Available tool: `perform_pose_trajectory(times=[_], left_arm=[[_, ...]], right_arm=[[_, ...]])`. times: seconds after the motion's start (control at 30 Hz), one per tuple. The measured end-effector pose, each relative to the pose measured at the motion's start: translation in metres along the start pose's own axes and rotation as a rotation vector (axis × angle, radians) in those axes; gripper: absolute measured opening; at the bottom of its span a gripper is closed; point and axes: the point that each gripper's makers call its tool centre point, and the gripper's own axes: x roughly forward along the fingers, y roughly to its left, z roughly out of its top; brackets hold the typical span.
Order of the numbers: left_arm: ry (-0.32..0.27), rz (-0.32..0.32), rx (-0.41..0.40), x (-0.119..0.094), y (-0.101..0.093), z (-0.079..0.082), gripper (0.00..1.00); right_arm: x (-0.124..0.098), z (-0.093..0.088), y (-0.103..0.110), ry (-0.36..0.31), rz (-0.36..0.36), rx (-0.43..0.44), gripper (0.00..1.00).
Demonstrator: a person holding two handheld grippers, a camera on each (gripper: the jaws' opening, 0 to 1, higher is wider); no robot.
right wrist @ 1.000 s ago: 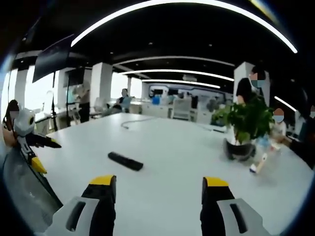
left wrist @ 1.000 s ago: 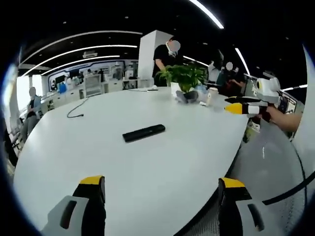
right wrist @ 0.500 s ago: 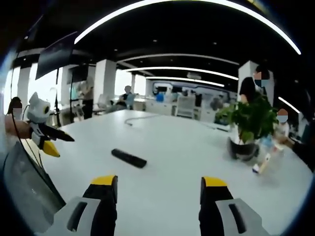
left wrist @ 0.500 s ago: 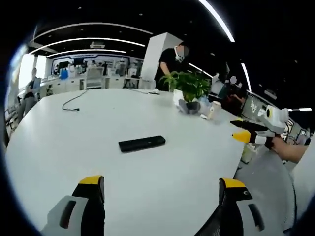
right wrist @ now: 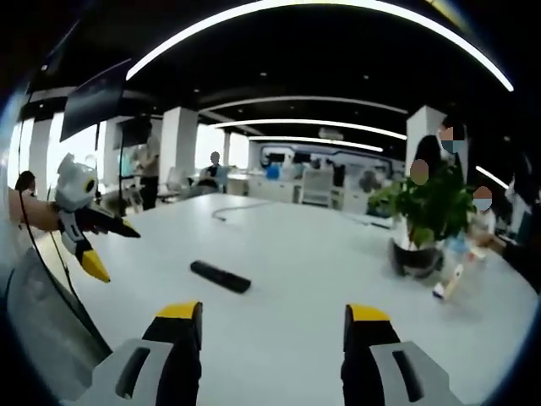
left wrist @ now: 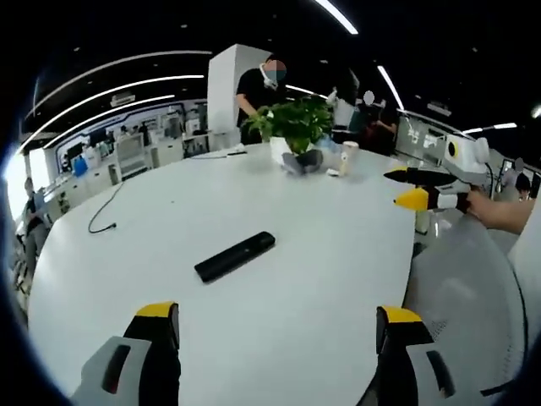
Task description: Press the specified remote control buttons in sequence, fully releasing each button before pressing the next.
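A black remote control [left wrist: 235, 256] lies flat on the white round table [left wrist: 169, 211], well ahead of my left gripper [left wrist: 279, 326], whose yellow-tipped jaws stand wide apart and hold nothing. In the right gripper view the same remote [right wrist: 220, 277] rests on the table [right wrist: 321, 254], ahead and to the left of my right gripper [right wrist: 273, 326], also open and holding nothing. The right gripper [left wrist: 406, 188] comes into the left gripper view from the right, its jaws apart above the table edge. The left gripper [right wrist: 106, 247] shows at the left of the right gripper view, jaws spread.
A potted green plant [left wrist: 296, 127] stands at the far side of the table, with a small white cup [left wrist: 347, 157] beside it. A thin cable [left wrist: 106, 211] trails across the far left. Several people [left wrist: 258, 89] stand or sit behind. The table's curved edge [left wrist: 414, 262] runs at the right.
Both views have shifted with the hands. In the left gripper view the remote now sits lower and more tilted. The left gripper has risen and come further into the right gripper view.
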Motion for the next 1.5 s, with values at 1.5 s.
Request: perform_pose_trajectory(times=[1.5], left_arm=[[0.097, -0.173, 0.044, 0.075, 0.06, 0.023, 0.97]], right_arm=[[0.004, -0.014, 0.003, 0.085, 0.016, -0.039, 0.57]])
